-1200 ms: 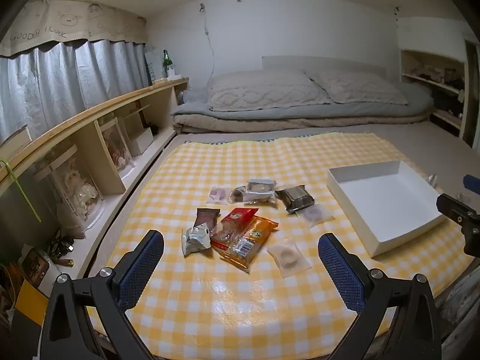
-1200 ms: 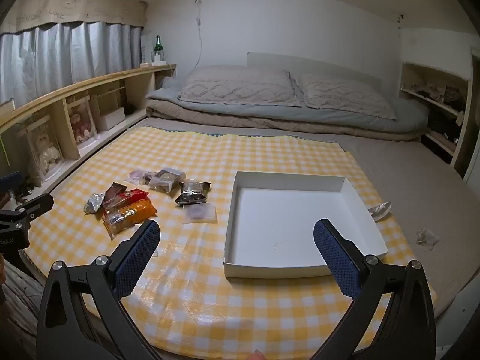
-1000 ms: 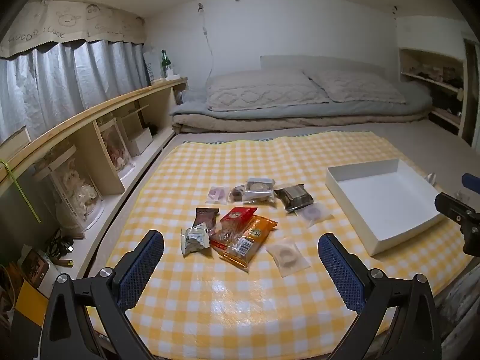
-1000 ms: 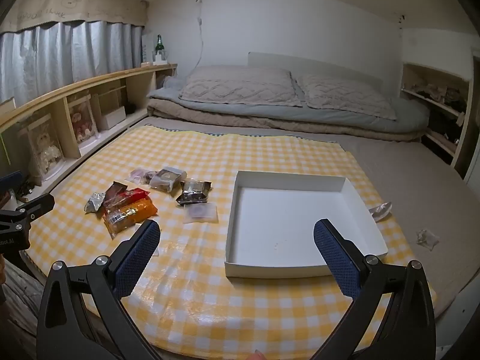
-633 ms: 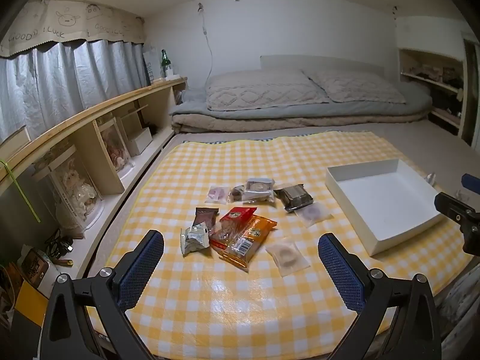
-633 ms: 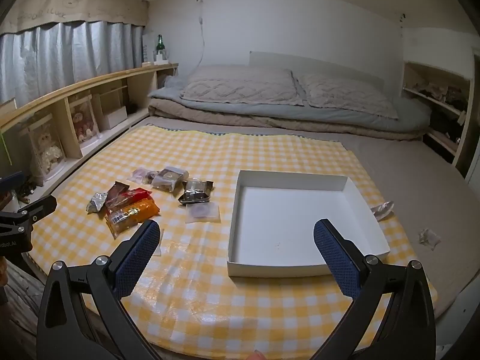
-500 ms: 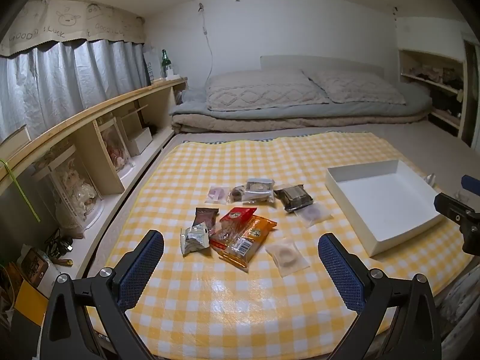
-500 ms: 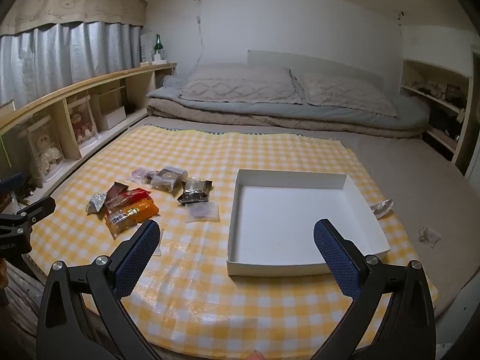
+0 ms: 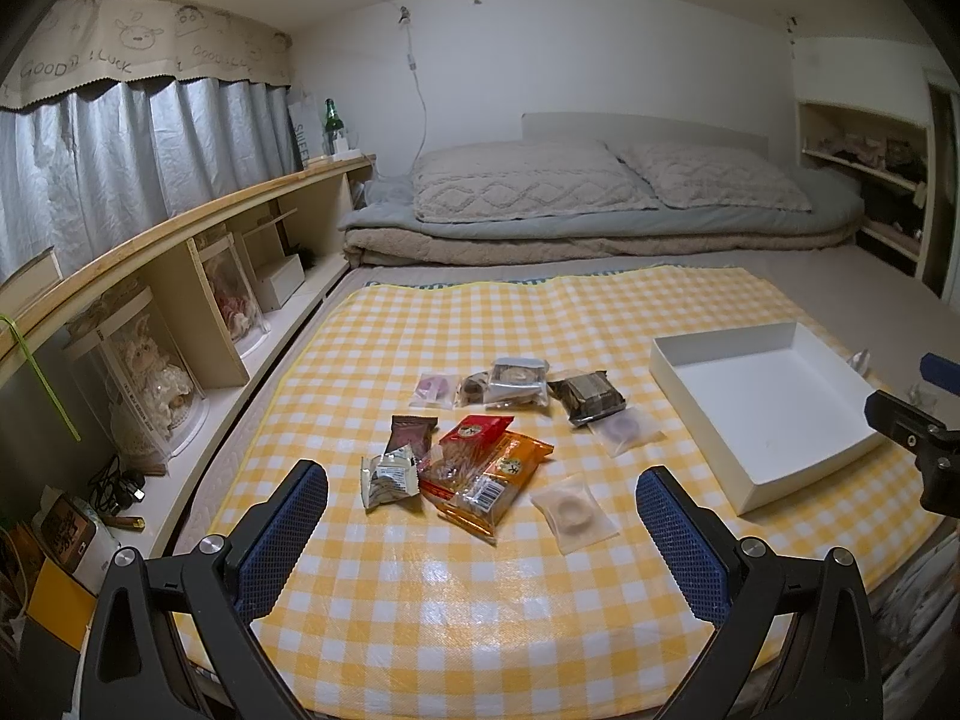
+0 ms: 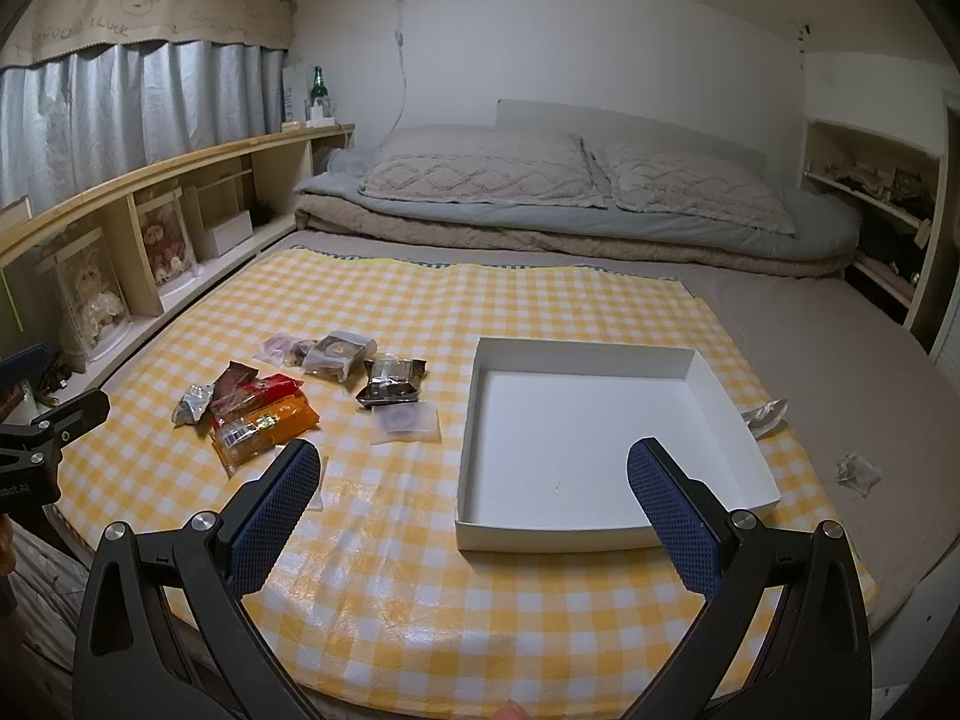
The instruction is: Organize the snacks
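Several snack packets lie in a loose pile on a yellow checked cloth (image 9: pixel 480 612): an orange packet (image 9: pixel 501 474), a red packet (image 9: pixel 468 438), a silver packet (image 9: pixel 389 474), a dark packet (image 9: pixel 591 396) and a clear round-biscuit packet (image 9: pixel 573 510). An empty white box (image 9: pixel 762 402) sits to their right. My left gripper (image 9: pixel 480 516) hovers open just short of the pile, holding nothing. My right gripper (image 10: pixel 471 492) is open in front of the white box (image 10: pixel 600 432), with the orange packet (image 10: pixel 264 426) off to its left.
A wooden shelf unit (image 9: pixel 180 276) with boxed dolls runs along the left. Folded bedding and pillows (image 9: pixel 588 204) lie beyond the cloth. Two crumpled wrappers (image 10: pixel 858 471) rest on the grey mattress right of the box. The cloth's near edge drops off close to both grippers.
The right gripper's view has shifted slightly, so the box and snacks sit a little further right. The left view is nearly unchanged. Both grippers stayed open.
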{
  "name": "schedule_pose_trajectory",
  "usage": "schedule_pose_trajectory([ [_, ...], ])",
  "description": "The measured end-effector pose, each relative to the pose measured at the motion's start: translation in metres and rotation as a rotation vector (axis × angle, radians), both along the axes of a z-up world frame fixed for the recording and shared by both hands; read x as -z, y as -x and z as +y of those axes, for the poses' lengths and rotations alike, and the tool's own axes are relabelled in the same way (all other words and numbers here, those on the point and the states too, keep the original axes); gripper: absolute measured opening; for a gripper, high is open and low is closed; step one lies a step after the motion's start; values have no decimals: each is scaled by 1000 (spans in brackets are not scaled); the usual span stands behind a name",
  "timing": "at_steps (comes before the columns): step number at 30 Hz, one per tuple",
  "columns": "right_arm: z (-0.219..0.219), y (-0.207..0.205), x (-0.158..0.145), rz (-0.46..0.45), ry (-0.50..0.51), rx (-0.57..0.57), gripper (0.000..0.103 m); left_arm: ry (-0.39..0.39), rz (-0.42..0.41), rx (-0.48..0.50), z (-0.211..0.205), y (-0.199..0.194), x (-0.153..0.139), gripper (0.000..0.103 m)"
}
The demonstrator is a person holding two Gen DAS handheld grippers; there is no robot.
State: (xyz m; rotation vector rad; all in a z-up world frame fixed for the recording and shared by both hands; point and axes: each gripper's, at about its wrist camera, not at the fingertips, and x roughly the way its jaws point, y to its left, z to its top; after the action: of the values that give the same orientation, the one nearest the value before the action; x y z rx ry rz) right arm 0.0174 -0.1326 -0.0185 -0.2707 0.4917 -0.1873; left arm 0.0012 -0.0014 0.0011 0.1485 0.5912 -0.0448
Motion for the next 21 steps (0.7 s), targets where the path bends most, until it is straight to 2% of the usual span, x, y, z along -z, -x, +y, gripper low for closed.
schedule_pose_trajectory([
  [21,0,-1,0,4,1,-2,103,8,-2,-1,-5,-1,2,103],
])
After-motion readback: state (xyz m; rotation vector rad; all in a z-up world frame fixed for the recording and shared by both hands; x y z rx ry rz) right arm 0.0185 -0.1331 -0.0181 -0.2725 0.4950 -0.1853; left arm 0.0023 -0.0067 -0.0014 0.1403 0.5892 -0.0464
